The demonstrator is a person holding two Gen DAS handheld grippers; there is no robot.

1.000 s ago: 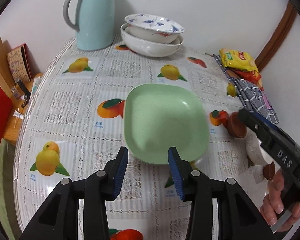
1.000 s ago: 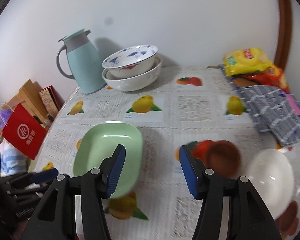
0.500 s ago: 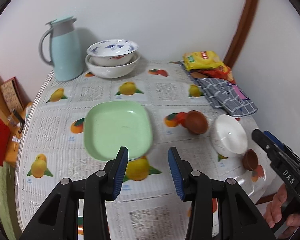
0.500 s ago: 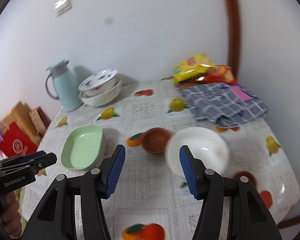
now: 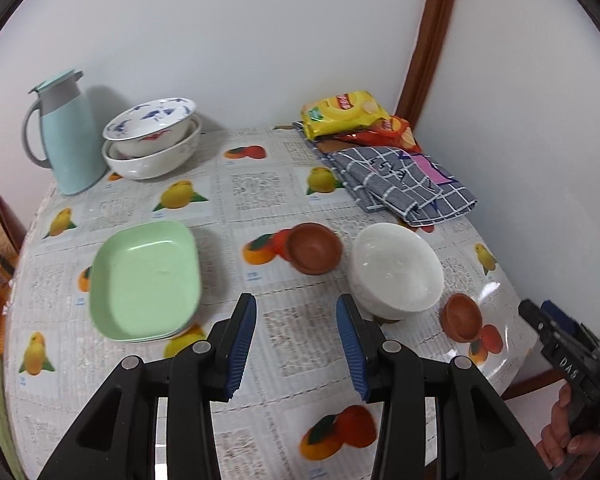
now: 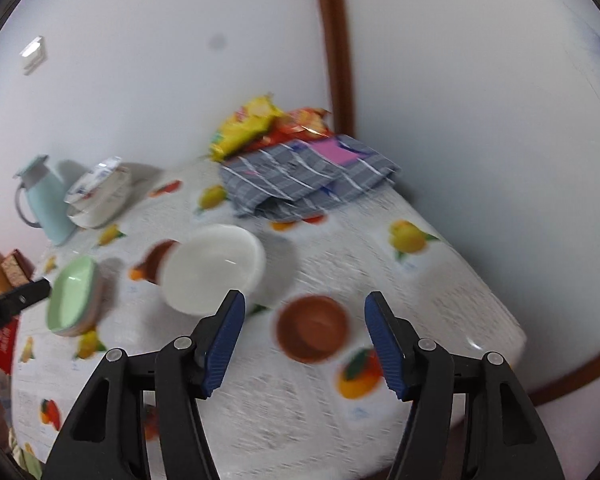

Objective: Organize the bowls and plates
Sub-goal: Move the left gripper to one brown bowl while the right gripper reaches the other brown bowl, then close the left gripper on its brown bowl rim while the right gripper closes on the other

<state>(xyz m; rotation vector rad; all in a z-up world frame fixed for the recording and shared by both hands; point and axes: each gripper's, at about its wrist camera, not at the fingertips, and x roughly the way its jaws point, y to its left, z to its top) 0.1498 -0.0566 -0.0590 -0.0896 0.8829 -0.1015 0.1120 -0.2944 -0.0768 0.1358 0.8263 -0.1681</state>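
Observation:
A green square plate (image 5: 146, 280) lies left of centre on the fruit-print table (image 5: 260, 184). To its right are a brown bowl (image 5: 314, 248), a white bowl (image 5: 396, 270) and a small brown bowl (image 5: 460, 316). My left gripper (image 5: 296, 344) hangs open above the cloth between the plate and the white bowl, with nothing between its fingers. My right gripper (image 6: 304, 344) is above the small brown bowl (image 6: 312, 328). Its jaws are opening, and the bowl shows in the gap below them, untouched. The white bowl (image 6: 212, 268) sits just left of it.
Two stacked white patterned bowls (image 5: 152, 140) and a pale blue jug (image 5: 66, 132) stand at the back left. Snack bags (image 5: 346, 114) and a folded checked cloth (image 5: 400, 176) lie at the back right. The table edge (image 6: 512, 344) runs close on the right, by the wall.
Both grippers have swung right and drawn back from the green plate. The right one now frames the small brown bowl, and its jaws stand wider. The left gripper's gap looks unchanged.

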